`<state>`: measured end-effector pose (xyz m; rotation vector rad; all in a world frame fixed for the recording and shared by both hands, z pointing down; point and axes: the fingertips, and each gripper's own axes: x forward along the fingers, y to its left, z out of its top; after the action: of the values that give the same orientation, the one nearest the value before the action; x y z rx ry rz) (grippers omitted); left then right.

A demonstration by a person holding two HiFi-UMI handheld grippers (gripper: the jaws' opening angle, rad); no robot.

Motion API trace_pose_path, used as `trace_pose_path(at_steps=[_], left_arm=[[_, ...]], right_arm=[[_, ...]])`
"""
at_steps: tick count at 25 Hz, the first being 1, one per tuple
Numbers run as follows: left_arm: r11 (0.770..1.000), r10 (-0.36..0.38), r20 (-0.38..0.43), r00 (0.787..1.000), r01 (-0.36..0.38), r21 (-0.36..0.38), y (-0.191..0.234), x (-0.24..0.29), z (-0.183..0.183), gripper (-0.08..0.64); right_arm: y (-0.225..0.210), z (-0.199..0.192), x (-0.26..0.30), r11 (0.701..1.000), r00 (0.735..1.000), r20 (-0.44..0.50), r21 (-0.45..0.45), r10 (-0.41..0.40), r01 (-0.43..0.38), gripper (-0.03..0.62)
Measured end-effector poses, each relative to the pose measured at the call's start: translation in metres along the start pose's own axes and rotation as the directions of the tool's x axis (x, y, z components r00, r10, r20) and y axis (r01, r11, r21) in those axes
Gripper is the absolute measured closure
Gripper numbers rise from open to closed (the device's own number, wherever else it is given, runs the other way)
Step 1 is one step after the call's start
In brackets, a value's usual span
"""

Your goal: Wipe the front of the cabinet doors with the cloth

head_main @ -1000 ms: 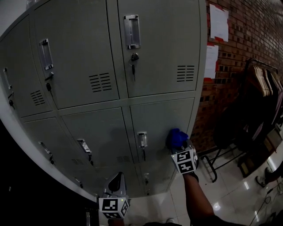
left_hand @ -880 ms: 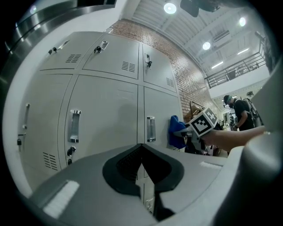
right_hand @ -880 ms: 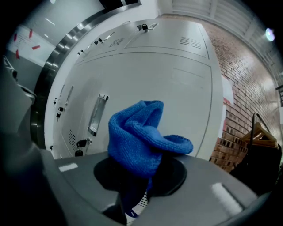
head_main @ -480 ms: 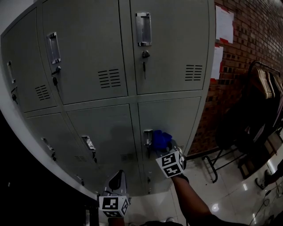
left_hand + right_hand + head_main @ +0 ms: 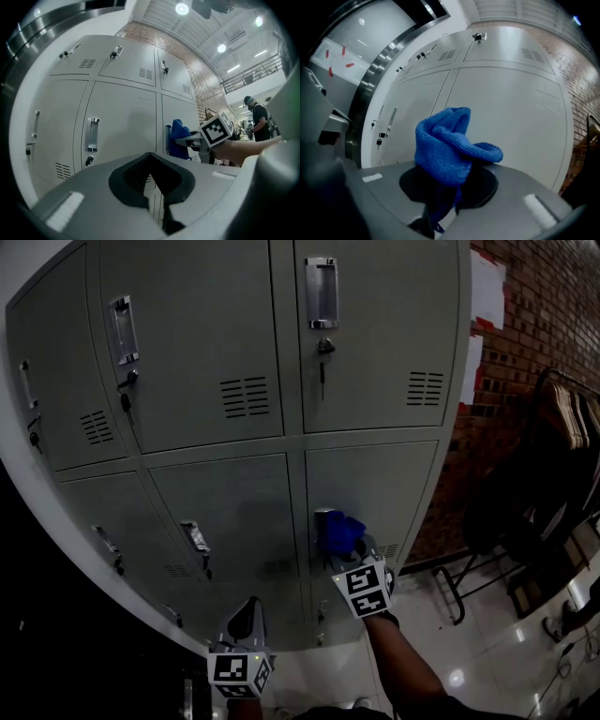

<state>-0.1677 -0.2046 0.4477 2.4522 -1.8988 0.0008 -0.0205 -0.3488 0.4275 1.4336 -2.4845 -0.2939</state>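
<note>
Right gripper view: right gripper (image 5: 447, 183) pinches the bunched blue knit cloth (image 5: 445, 145) low down (soft, light, floppy probably); left gripper (image 5: 151, 174) clenched, empty.

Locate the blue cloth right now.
Head view, lower centre: the blue cloth is gripped by the right gripper, at the handle edge of the lower right cabinet door.

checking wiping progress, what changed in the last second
The right claw, shut on the blue cloth, swept left across the lower right door, from its middle to its left edge. The left claw stayed low, shut and empty; the blue cloth was not let go.
</note>
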Motion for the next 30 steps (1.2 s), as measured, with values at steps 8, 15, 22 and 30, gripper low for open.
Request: trace_pose_path(at_steps=[8,15,22,30], left_arm=[[0.999,-0.047,-0.025,0.999,0.047,-0.001,-0.021,0.011,-0.01,0.543],[0.998,-0.059,-0.028,0.998,0.059,0.0,-0.032,0.02,-0.011,0.543],[0.998,-0.055,-0.027,0.998,0.055,-0.001,-0.038,0.026,-0.011,0.543],[1.0,-0.029,-0.023,0.999,0.029,-0.001,-0.035,0.022,-0.009,0.543]], right_arm=[[-0.076,-0.047,-0.038,0.982,0.98,-0.069,-0.008,-0.189,0.189,0.5],[-0.136,-0.101,-0.064,0.951,0.93,-0.211,0.0,-0.302,0.309,0.502],[-0.147,-0.136,-0.061,0.947,0.903,-0.305,0.009,-0.304,0.321,0.5],[-0.143,-0.136,-0.051,0.955,0.91,-0.309,0.024,-0.275,0.296,0.502]])
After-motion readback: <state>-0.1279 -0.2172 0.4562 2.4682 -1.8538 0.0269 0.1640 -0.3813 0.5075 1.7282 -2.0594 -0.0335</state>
